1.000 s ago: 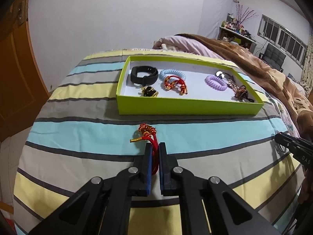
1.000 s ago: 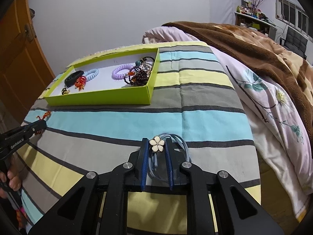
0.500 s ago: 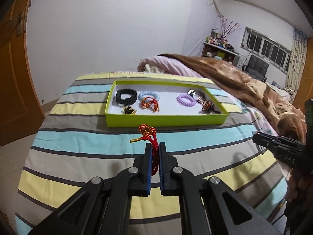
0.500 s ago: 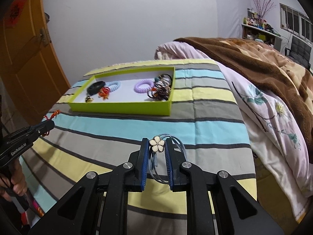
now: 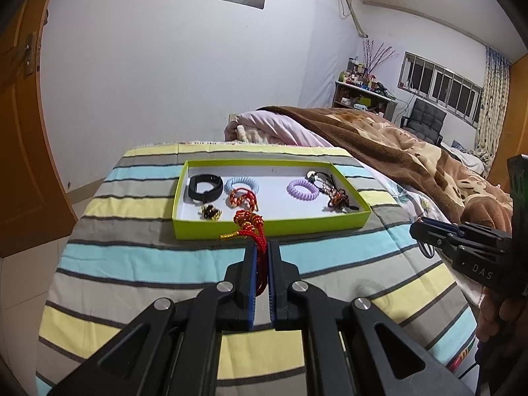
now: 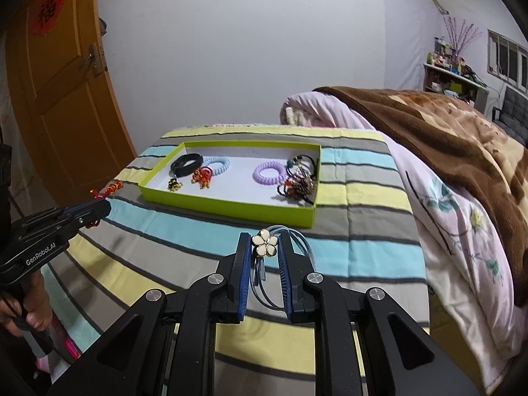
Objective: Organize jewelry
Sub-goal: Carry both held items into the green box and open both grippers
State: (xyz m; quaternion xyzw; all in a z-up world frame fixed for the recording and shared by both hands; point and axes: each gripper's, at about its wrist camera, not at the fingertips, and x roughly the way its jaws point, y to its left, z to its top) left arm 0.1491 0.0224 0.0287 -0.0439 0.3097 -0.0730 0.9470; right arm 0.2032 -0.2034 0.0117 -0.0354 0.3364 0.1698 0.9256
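Observation:
My left gripper (image 5: 262, 247) is shut on a red knotted cord bracelet (image 5: 250, 227) with gold ends, held above the striped bedspread in front of the lime-green tray (image 5: 274, 227). My right gripper (image 6: 264, 247) is shut on a blue hair tie with a white flower charm (image 6: 265, 245), held in the air short of the tray's near right corner (image 6: 231, 208). The tray holds a black band (image 5: 204, 186), a pale blue coil tie (image 5: 242, 184), a red bracelet (image 5: 242, 197), a gold-black piece (image 5: 211, 213), a purple coil tie (image 5: 303, 189) and a tangle of beaded cords (image 5: 336, 198).
The tray lies on a striped bedspread (image 5: 148, 264). A brown blanket (image 5: 396, 151) and pink quilt (image 6: 455, 231) lie to the right. An orange door (image 6: 56, 92) stands at the left. The other gripper shows at each view's edge (image 5: 462, 250) (image 6: 49, 231).
Both grippers have risen and pulled back from the bedspread with their items held. The tray now looks farther and smaller in both views.

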